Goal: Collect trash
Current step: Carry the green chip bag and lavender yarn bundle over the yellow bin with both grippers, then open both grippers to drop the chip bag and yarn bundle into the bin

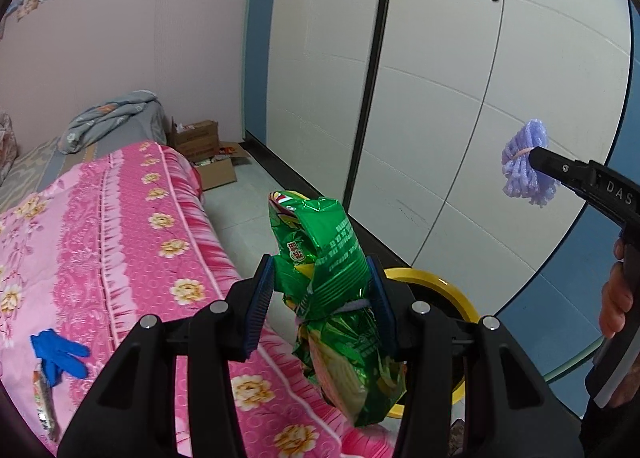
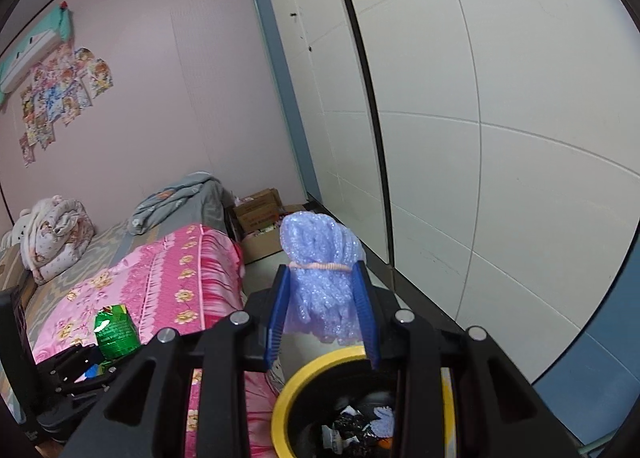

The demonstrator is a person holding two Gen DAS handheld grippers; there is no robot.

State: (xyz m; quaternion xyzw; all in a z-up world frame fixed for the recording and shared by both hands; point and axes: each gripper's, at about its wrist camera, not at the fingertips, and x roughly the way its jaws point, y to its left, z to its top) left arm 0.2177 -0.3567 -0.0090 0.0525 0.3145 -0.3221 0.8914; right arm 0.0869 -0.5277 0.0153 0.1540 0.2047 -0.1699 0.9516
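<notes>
Left tool (image 1: 320, 298) clamped on green bag (image 1: 332, 298); right tool (image 2: 322, 310) gripping purple foam (image 2: 320, 270), both above yellow-rimmed bin (image 2: 316, 370) beside bed's edge.

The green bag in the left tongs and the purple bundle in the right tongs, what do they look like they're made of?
Green bag: likely thin metallized plastic film, glossy; it shows sharp creases and mirror-like glints. Purple bundle: probably soft foam netting or plastic mesh, faintly sparkly, with a bumpy open texture, cinched by a pale pink band. The exact material cannot be told.

Green snack bag (image 1: 334, 298), lilac foam bundle (image 2: 322, 278), yellow-rimmed bin (image 2: 296, 390), pink floral blanket (image 1: 120, 225).
</notes>
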